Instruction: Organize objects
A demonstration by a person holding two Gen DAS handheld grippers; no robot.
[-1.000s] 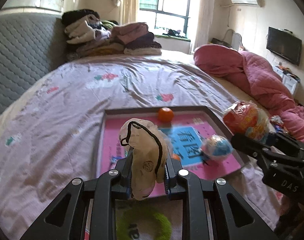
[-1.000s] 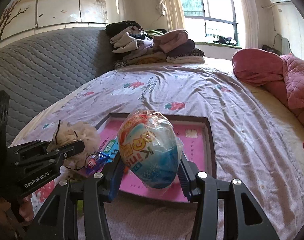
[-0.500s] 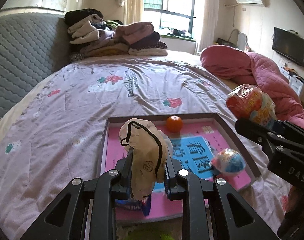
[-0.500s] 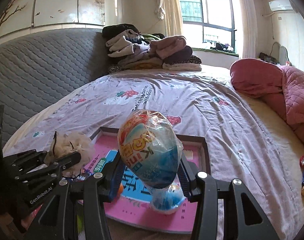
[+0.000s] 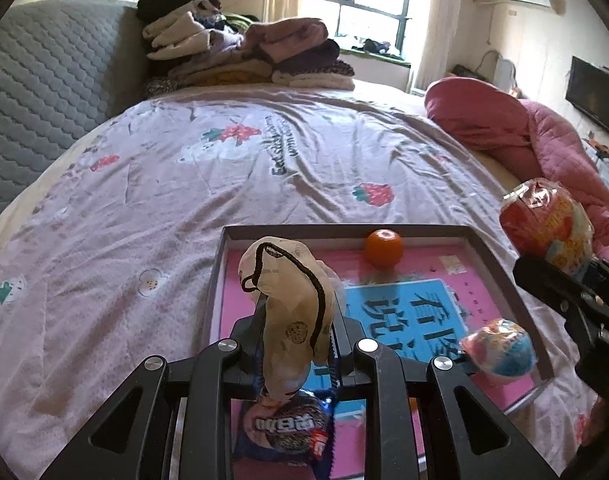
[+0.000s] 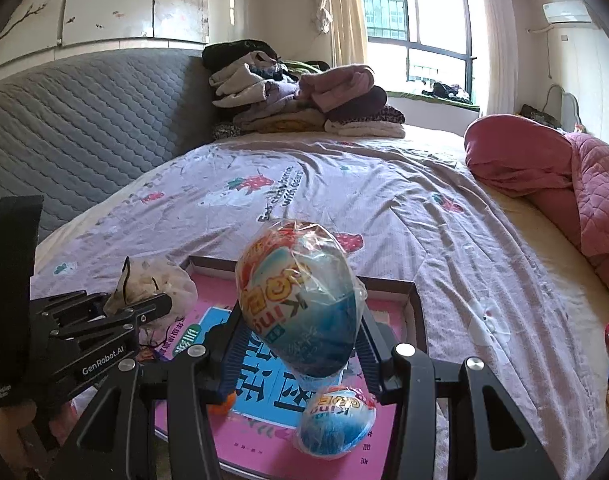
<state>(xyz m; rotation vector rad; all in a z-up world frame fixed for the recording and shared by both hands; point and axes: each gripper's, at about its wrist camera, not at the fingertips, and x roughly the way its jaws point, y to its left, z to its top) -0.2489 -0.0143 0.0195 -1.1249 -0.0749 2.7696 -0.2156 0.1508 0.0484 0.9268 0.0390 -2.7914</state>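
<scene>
Risk first: our left gripper, fingers clamped on the beige drawstring cloth pouch, and right gripper, clamped on the large foil-wrapped egg, hover over the pink-lined shallow tray; a released egg may roll against the small orange at twelve o'clock.

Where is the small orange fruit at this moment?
In the left wrist view the orange fruit lies inside the tray, against its far rim, beyond the beige pouch.
</scene>
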